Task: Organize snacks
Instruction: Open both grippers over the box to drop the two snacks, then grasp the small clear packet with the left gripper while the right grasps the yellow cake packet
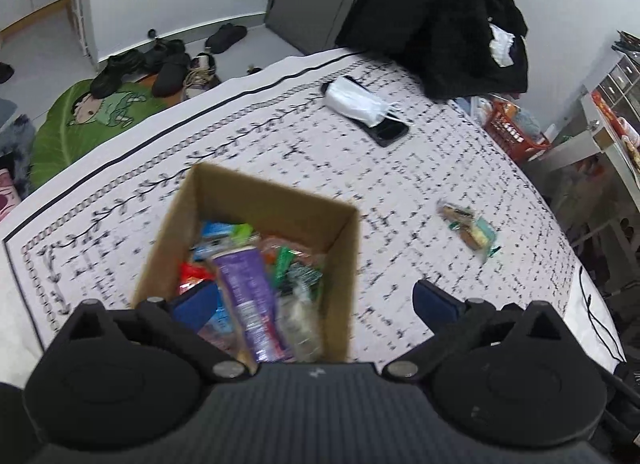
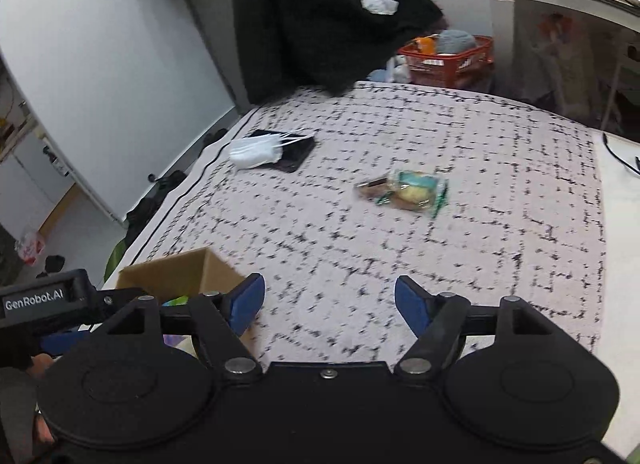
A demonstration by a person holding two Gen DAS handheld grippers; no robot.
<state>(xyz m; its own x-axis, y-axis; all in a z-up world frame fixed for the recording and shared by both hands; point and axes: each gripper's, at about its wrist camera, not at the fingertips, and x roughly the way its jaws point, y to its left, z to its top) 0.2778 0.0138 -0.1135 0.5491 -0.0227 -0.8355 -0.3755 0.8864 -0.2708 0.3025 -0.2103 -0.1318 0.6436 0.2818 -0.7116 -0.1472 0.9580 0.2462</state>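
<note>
A brown cardboard box (image 1: 276,196) stands on the patterned table, filled with several snack packets, among them a purple one (image 1: 248,296). My left gripper (image 1: 316,304) is open and empty, with one finger over the box and the other outside its right wall. Loose snack packets (image 1: 470,230) lie on the cloth to the right of the box; they also show in the right wrist view (image 2: 404,192). My right gripper (image 2: 330,302) is open and empty above the cloth, well short of those packets. The box corner (image 2: 180,274) shows at its left.
A white face mask (image 1: 356,102) lies on a black phone (image 1: 390,130) at the table's far side. A black coat (image 1: 436,12) hangs over a chair behind. A red basket (image 2: 448,56) stands on the floor beyond the table. Shoes (image 1: 160,68) lie on the floor at left.
</note>
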